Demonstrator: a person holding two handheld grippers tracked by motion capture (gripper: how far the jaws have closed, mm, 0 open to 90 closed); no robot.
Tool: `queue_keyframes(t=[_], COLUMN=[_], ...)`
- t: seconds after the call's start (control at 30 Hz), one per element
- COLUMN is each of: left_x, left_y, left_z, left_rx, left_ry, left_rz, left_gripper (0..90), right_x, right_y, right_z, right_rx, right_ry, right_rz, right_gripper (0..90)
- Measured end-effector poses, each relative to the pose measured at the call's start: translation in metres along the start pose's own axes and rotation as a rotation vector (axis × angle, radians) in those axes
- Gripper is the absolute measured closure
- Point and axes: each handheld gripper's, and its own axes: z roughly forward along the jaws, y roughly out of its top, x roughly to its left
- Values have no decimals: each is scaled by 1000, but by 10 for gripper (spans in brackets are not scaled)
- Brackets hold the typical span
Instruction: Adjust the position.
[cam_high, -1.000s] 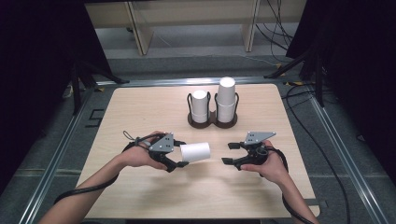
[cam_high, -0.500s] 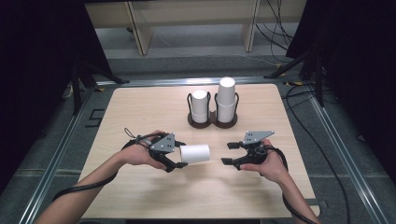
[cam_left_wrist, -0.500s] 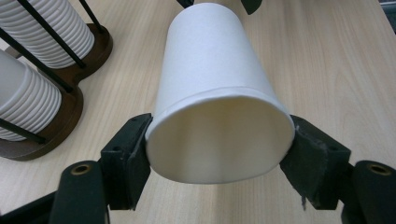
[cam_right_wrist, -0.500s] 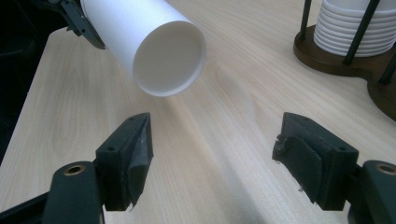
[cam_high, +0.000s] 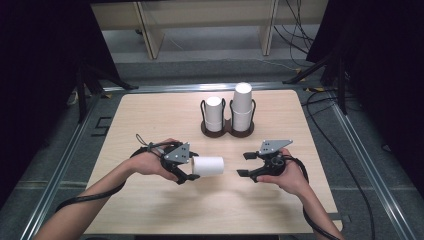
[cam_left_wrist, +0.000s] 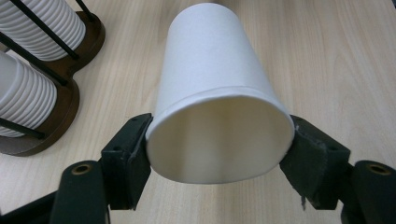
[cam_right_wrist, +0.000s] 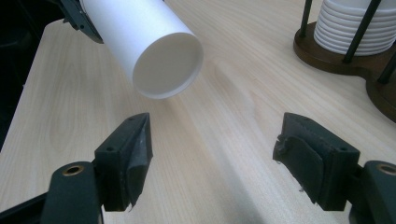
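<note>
one cup (sideways) between left claw pads

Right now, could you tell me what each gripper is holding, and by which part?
The left gripper holds a white paper cup by its open rim end, lying sideways. The right gripper holds nothing.

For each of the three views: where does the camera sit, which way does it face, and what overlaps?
High view: above the table, looking forward and down; both forearms, left gripper, right gripper.
Left gripper view: on that gripper, along its jaws clamped on the paper cup.
Right gripper view: on that gripper, jaws open, facing the cup's base.
Shared: cup, cup rack.
</note>
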Motion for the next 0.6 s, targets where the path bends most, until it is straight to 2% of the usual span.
queue_keyframes(t=[0.1, 0.17, 0.27, 0.3, 0.33, 0.4, 0.47, 0.6], left_x=[0, 0, 2, 1, 1, 2, 3, 2], left_y=[1, 2, 3, 4, 4, 6, 7, 9], left_z=[-1, -1, -1, -2, -1, -3, -3, -3], left_rx=[16, 22, 40, 44, 43, 69, 72, 79], left_ry=[3, 4, -16, 0, -2, -14, -17, -14], left_rz=[3, 0, 3, 6, 6, 14, 21, 26], left_gripper=[295, 295, 295, 296, 297, 298, 299, 299], right_x=[1, 0, 1, 1, 0, 1, 1, 3], right_y=[0, 1, 2, 2, 3, 4, 6, 7], right_z=[0, 1, 2, 2, 2, 3, 3, 5], right_rx=[7, 8, 12, 12, 16, 25, 22, 30], right_ry=[-2, -2, -5, -3, -5, 6, 1, 5], right_rz=[2, -13, -15, -20, -28, -11, -27, -24], right_gripper=[259, 259, 259, 259, 259, 259, 259, 259])
